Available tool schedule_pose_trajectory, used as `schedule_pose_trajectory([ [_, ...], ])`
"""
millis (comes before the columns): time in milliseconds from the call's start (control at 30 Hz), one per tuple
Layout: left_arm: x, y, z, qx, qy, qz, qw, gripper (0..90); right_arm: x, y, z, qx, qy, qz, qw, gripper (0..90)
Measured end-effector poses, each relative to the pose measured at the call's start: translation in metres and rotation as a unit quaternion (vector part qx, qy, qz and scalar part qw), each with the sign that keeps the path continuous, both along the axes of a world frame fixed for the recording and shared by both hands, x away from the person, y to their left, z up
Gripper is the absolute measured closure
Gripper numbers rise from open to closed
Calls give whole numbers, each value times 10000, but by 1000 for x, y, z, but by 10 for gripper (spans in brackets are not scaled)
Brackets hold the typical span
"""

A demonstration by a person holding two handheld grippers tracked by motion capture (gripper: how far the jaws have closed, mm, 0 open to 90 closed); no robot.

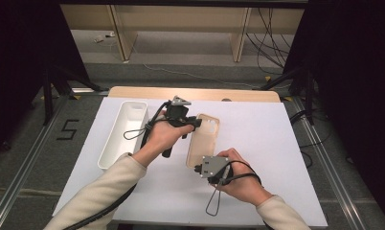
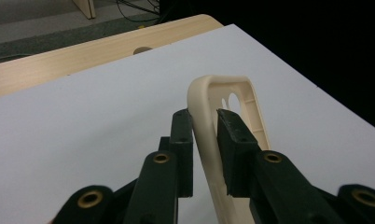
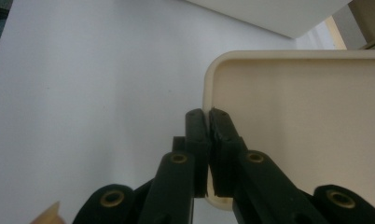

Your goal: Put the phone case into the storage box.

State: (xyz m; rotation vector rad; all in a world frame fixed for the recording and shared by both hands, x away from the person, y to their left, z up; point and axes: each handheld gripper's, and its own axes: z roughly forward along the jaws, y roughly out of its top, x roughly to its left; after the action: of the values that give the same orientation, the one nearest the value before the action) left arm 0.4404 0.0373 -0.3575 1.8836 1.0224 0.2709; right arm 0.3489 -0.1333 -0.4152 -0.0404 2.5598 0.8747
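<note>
Both grippers, left [image 1: 196, 121] and right [image 1: 198, 168], have jaws pinched on the beige phone case [image 1: 203, 143]; next probably lifting it toward the white bin [image 1: 109, 143].

A single black numeral "5" [image 1: 68, 129] is marked on the grey floor [image 1: 32, 158] to the left of the tabletop in the high view; no other writing can be read.

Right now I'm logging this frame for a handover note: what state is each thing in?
phone case: beige, open side up, gripped at both ends.
left claw: shut on the case's side wall near the camera holes.
right claw: shut on the case's rim near a corner.
white bin: upright; inside looks empty.
</note>
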Motion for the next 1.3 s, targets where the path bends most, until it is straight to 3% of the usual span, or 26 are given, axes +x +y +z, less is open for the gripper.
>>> schedule_pose_trajectory([
  [200, -1, 0, 2, -167, 104, -69, 9998, 801, 1, 0, -2, -25, -1, 5, 10000, 881],
  [333, -3, -3, 4, -400, 94, -67, 9991, 817, 1, 1, -2, -29, -16, -20, 10000, 880],
  [967, -7, -2, 9, -665, -104, -206, 9975, 829, 3, -2, -1, 40, -103, -190, 9998, 871],
  [1100, -7, -1, 9, -630, -297, -220, 9973, 829, 5, -3, 0, 36, -88, -186, 9998, 807],
  [1167, -7, 1, 9, -651, -297, -236, 9972, 829, 5, -4, 0, 130, -52, -274, 9995, 766],
  [1300, -7, 3, 9, -614, -519, -297, 9963, 829, 6, -6, 1, 407, 31, -451, 9981, 674],
])
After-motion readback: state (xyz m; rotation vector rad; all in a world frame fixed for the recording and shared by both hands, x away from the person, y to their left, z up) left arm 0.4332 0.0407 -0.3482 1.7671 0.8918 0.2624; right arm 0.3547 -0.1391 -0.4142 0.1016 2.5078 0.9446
